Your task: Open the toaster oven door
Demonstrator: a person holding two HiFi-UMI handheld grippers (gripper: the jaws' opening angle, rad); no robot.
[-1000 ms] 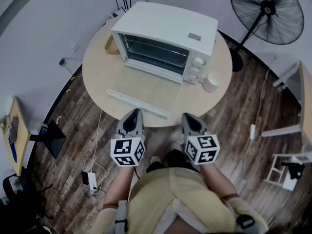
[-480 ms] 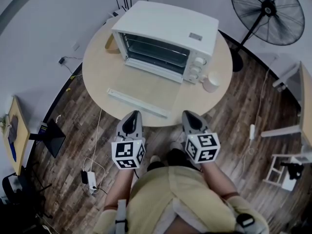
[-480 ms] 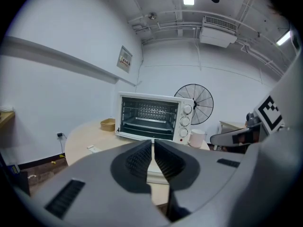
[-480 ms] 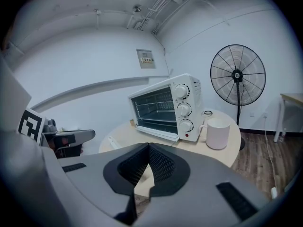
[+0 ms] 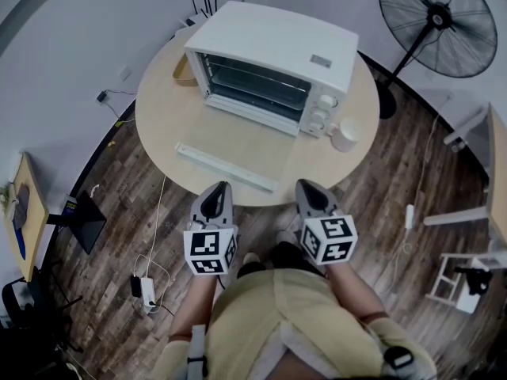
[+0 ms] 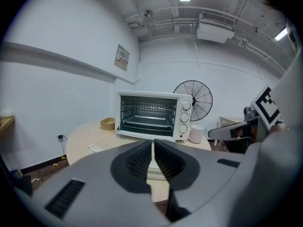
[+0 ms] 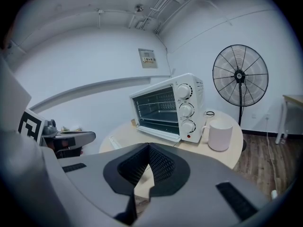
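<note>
A white toaster oven stands on a round wooden table. Its door lies open and flat toward me, with the white handle bar near the table's front edge. The dark inside with its rack shows in the left gripper view and the right gripper view. My left gripper and right gripper hover side by side just short of the table's near edge, apart from the door. Both are shut with nothing between the pads.
A white mug stands right of the oven, by its knobs. A small wooden tray sits at the oven's left. A standing fan is at the back right. Cables and a power strip lie on the floor at the left.
</note>
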